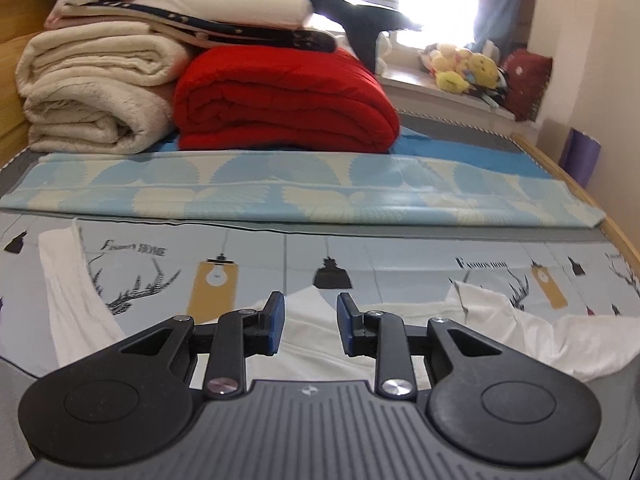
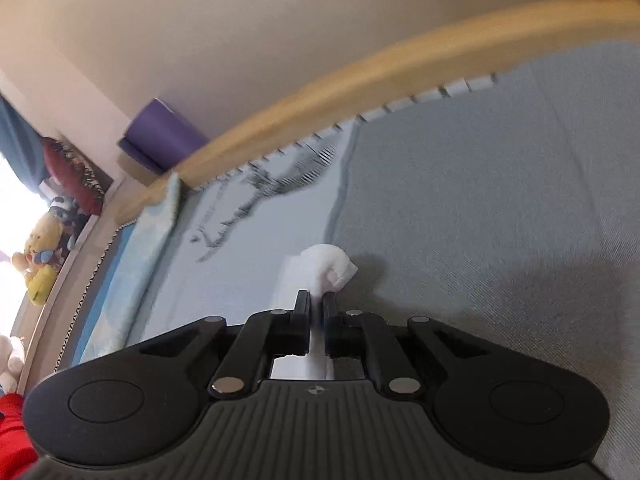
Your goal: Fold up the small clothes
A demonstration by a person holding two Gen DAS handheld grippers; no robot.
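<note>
Red quilt (image 1: 286,100) beside cream blankets (image 1: 92,92)

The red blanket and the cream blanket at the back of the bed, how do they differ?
The red blanket is bright and looks smooth and puffy; the cream blanket is pale with a fuzzy, towel-like nap. The red blanket lies right of the cream blanket and looks wider. The cream blanket's stack starts higher; the red blanket sits lower, under the end of a dark star-trimmed cloth. Both are folded into thick layered bundles with rounded edges facing the camera.

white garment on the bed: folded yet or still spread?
Not folded. In the left wrist view the white garment lies spread and rumpled across the printed sheet, one strip trailing off to the side.
</note>
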